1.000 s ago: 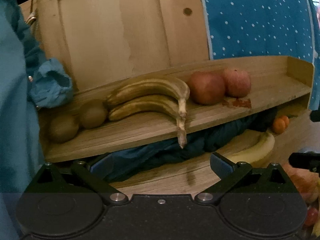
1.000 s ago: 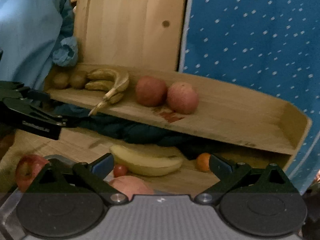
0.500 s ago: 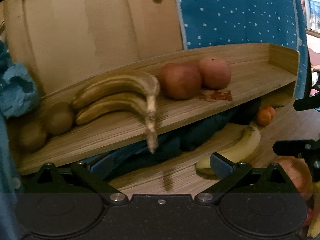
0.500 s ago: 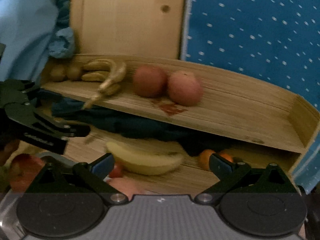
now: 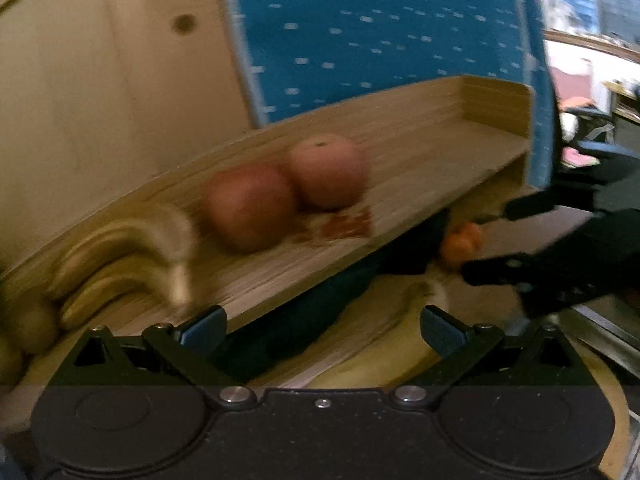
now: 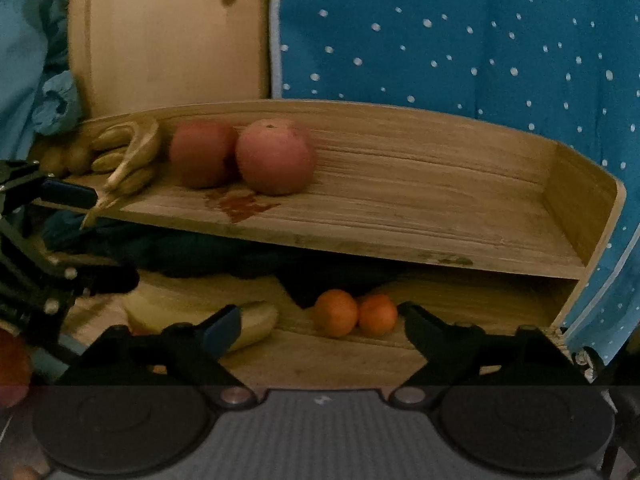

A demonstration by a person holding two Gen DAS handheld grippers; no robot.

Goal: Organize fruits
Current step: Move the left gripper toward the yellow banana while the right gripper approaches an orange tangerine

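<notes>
A wooden shelf (image 6: 420, 216) holds two red apples (image 6: 276, 156), a bunch of brown bananas (image 6: 128, 148) and kiwis (image 6: 68, 158) at its left end. Under the shelf lie two oranges (image 6: 354, 314) and a yellow banana (image 6: 248, 322). My right gripper (image 6: 320, 320) is open and empty, just in front of the oranges. My left gripper (image 5: 322, 326) is open and empty, low in front of the shelf edge (image 5: 340, 252); the yellow banana (image 5: 384, 364) lies between its fingers. The apples (image 5: 288, 196) and one orange (image 5: 460, 244) show blurred in the left wrist view.
A dark blue cloth (image 6: 224, 256) is bunched under the shelf. A blue dotted fabric (image 6: 480, 40) and a wooden panel (image 6: 172, 40) stand behind. A red apple (image 6: 12, 364) sits at the lower left. Each gripper shows in the other's view (image 6: 36, 248) (image 5: 560, 264).
Both grippers have moved right and closer to the shelf. The oranges now sit centred ahead of my right gripper. The left view is blurred by motion.
</notes>
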